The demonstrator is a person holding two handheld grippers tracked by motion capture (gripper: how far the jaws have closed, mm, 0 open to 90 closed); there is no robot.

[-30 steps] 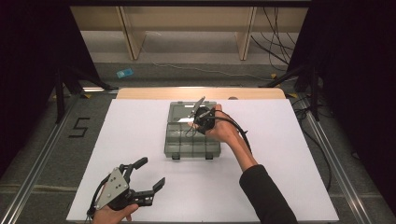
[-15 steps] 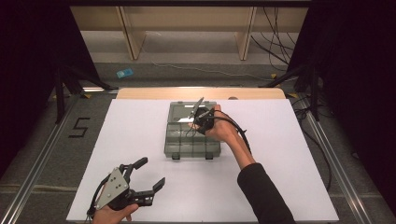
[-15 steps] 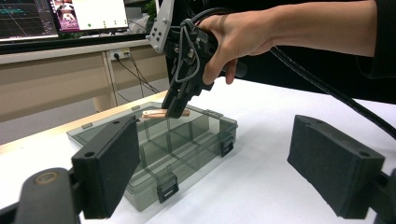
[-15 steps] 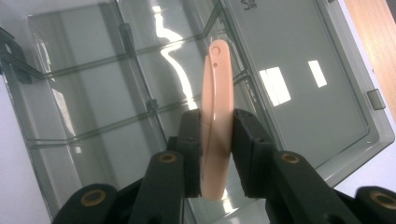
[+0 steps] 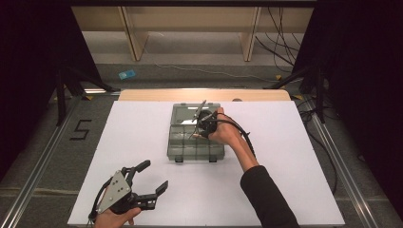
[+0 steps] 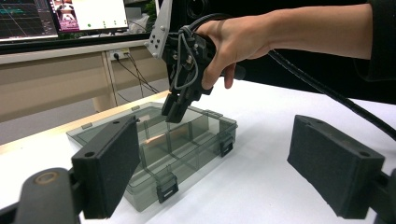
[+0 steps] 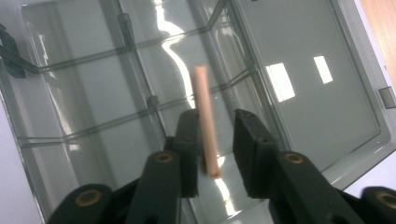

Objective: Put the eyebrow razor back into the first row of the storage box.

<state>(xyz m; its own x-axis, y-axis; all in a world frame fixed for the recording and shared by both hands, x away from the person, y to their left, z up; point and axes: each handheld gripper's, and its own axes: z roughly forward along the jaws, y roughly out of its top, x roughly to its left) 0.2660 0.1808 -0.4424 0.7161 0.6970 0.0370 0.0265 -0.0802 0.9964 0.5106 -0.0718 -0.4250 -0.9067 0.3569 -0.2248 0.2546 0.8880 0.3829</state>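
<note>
The right claw (image 5: 200,124) hangs over the open see-through box (image 5: 183,145) that sits on the white surface (image 5: 294,161). In the right gripper view a thin pink stick (image 7: 206,119) stands between its two jaws, above a middle part of the box. The jaws are narrow, but there is a gap on one side of the stick, so I cannot tell if they pinch it or have just let it go. If the stick is being put in, the good way seems to be to go down slowly, keep it over one little room and away from the thin walls, and open the jaws only when the stick is low, so it does not bounce or land across a wall. If it is being picked up, the jaws should close fully first, then lift straight up. The left claw (image 5: 151,179) rests near the front edge of the surface, well apart from the box, with its jaws wide and nothing in them. It could help by holding the box if it slides.
</note>
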